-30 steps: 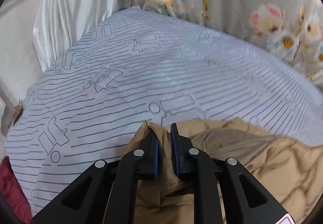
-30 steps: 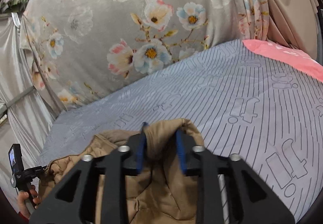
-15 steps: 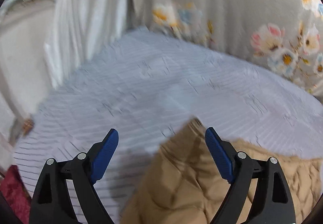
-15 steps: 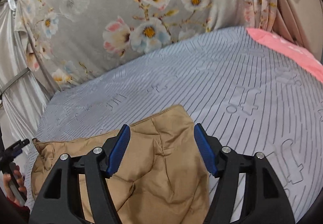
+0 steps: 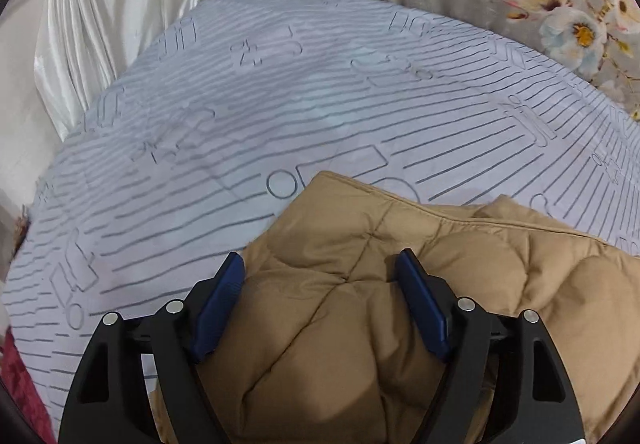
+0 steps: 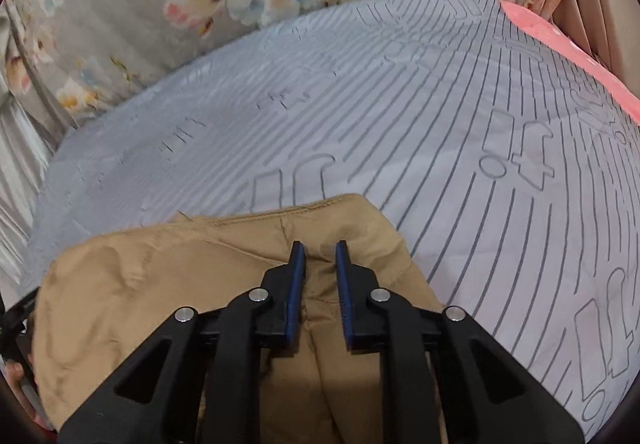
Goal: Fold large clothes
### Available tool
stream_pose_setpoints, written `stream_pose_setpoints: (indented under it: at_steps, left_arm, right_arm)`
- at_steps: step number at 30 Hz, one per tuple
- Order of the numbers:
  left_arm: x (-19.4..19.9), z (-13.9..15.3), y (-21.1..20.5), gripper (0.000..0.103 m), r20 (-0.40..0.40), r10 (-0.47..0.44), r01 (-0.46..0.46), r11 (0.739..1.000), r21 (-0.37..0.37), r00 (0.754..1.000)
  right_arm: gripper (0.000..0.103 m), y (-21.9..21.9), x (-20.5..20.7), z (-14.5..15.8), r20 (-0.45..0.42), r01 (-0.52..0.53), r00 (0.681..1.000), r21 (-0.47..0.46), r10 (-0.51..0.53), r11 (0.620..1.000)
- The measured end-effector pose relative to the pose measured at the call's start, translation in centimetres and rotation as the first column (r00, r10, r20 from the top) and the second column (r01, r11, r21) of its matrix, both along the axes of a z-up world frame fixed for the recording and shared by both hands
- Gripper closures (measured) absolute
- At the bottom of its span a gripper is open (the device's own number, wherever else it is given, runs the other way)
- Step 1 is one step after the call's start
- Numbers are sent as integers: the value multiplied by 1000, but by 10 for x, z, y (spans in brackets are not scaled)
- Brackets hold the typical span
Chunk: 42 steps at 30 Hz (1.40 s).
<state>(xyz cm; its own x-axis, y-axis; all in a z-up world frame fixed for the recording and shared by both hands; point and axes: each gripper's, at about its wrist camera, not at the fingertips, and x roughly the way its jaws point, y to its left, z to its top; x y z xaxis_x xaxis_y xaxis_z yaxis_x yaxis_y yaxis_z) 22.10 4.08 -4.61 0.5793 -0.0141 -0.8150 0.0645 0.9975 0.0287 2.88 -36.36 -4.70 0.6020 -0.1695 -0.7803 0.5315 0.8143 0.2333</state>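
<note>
Domestic bedroom: a bed under a grey-striped white sheet [image 5: 280,116], backed by grey floral-print curtains [image 6: 140,4].

Left gripper [image 5: 322,268] with jaws spread wide; right gripper [image 6: 321,256] with jaws nearly together.

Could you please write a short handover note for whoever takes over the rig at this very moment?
Left gripper: open, jaws wide apart over the quilted tan jacket, gripping nothing.
Right gripper: jaws nearly closed on a raised ridge of the jacket's fabric near its far right corner.
The jacket lies on the striped bedsheet, its far edge flat; a pink cloth sits at the bed's far right edge.
Done: the jacket appears laid out, at least partly folded.
Left: probably take a left-side grip to match the right one, then make the next fold. How many folds remain cannot be told from these views.
</note>
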Motion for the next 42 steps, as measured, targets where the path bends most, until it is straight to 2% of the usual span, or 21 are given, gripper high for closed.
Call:
stream_pose_setpoints:
  at_steps: [5, 10, 15, 17, 18, 20, 21, 25, 27, 29, 33, 36, 42]
  left_arm:
    - [3, -13, -3, 21, 11, 13, -13, 1000, 23, 1000]
    - [5, -20, -7, 18, 22, 19, -20, 999, 36, 1000]
    - [10, -23, -6, 15, 7, 32, -32, 999, 32, 999]
    - [9, -21, -5, 15, 2, 32, -32, 999, 28, 1000]
    - [8, -18, -5, 19, 0, 33, -33, 999, 31, 999]
    - [-3, -2, -4, 27, 8, 26, -27, 999, 44, 1000]
    - [-12, 11, -5, 29, 28, 19, -19, 1000, 19, 999]
    - [-51, 68, -34, 29, 114, -72, 80, 994, -70, 991]
    - [-71, 92, -67, 29, 152, -164, 172, 984, -46, 975]
    - [-80, 99, -97, 29, 149, -231, 236, 971, -20, 961]
    - [-83, 82, -142, 29, 120, -264, 258, 964, 63, 957]
    - [-77, 59, -156, 28, 68, -256, 251, 965, 74, 964]
    - [-67, 38, -158, 26, 55, -231, 227, 971, 79, 971]
  right_arm:
    - [88, 7, 9, -15, -52, 0, 999, -55, -3, 998]
    - [88, 11, 14, -24, -65, -1, 998, -103, -6, 995]
    - [88, 12, 17, -25, -63, 1, 998, -109, -8, 994]
    - [88, 8, 14, -23, -49, 6, 999, -90, -10, 996]
    - [87, 7, 11, -17, -40, 19, 999, -90, -23, 996]
    - [85, 13, -3, 5, 14, 31, 999, -110, -30, 993]
    - [85, 18, -10, 19, 51, 25, 999, -113, -19, 993]
    - [85, 56, -17, 66, 141, -64, 987, -129, 82, 990]
    - [85, 81, -10, 75, 150, -134, 977, -130, 153, 982]
    - [85, 101, -2, 75, 150, -192, 966, -124, 210, 973]
    - [85, 129, 20, 53, 101, -254, 959, -115, 266, 960]
    - [86, 139, 28, 36, 58, -263, 961, -125, 272, 957]
    - [86, 141, 35, 12, 27, -269, 962, -109, 274, 957]
